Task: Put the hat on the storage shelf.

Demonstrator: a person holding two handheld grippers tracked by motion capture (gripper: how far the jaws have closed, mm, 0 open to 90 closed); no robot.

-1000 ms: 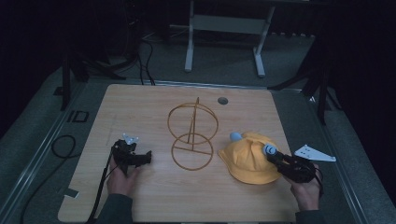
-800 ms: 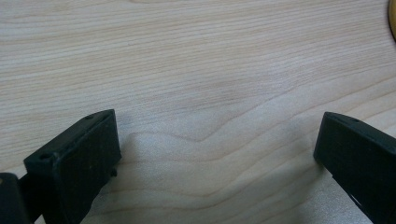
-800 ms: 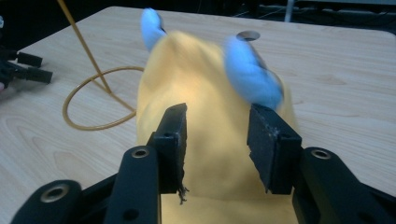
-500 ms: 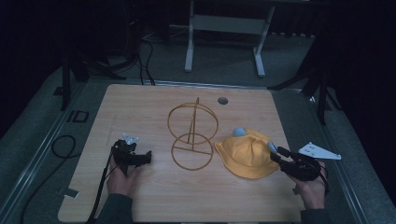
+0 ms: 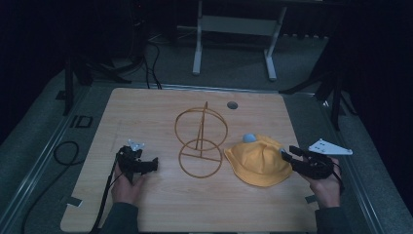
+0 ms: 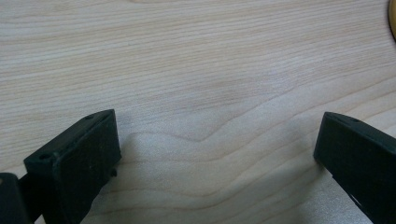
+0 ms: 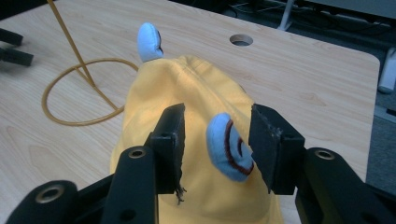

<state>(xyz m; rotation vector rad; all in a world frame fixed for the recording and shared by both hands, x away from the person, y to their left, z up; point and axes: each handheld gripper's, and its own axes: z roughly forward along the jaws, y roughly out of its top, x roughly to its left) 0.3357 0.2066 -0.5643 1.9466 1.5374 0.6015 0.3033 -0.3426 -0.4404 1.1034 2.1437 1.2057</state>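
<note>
Lying on the surface point(image 5: 146, 112): yellow hat point(image 7: 196, 140), its blue ear point(image 7: 229, 147) sitting between the just-opened right tongs point(image 7: 217, 140), apparently ungripped. Resting well apart, left tongs point(image 6: 215, 154), gaping wide, holding nothing.

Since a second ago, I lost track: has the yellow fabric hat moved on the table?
Yes. The yellow fabric hat slid slightly left, closing in on the gold wire stand.
</note>
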